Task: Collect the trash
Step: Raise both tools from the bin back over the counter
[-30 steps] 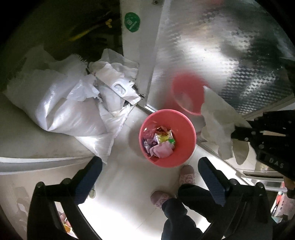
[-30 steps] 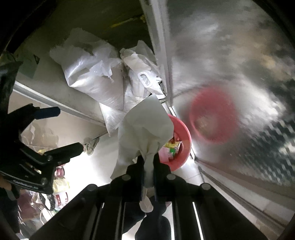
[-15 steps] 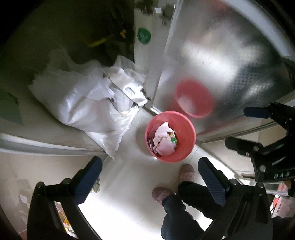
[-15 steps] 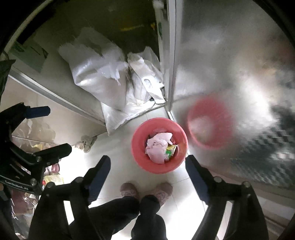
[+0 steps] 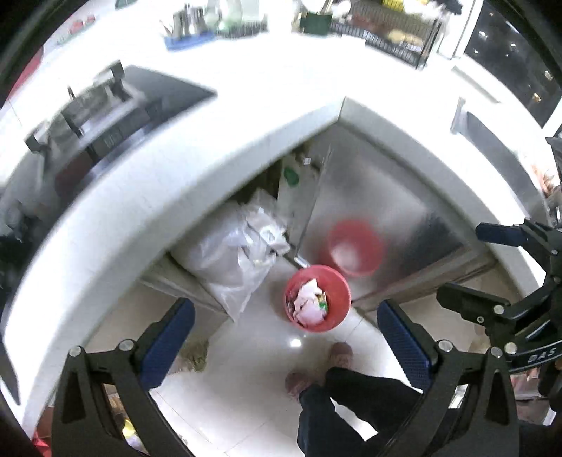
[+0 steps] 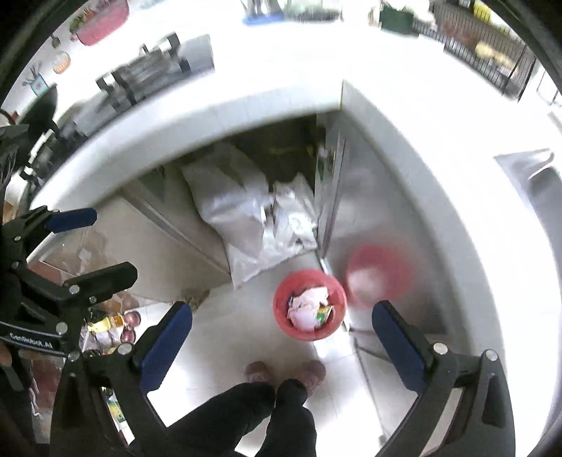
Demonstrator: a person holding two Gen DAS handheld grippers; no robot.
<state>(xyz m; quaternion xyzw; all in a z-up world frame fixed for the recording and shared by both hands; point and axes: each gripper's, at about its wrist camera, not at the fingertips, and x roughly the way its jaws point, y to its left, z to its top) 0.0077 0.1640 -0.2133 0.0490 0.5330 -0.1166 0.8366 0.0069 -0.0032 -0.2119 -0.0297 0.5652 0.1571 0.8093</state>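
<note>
Now both point steeply down: left hand-held gripper (image 5: pixel 286 337) wide, empty; right hand-held gripper (image 6: pixel 281 334) opening, nothing between; red bin (image 6: pixel 309 304) lower centre, floor.

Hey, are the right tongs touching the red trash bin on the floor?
Apart. The right wrist view shows the right tongs opening wide with nothing between them, well above the red trash bin, which stands alone on the white floor.

a home kitchen: white countertop (image 5: pixel 224 116), gas stove (image 5: pixel 102 116), dish rack (image 5: pixel 393 31), under-counter cabinet (image 5: pixel 368 197).
</note>
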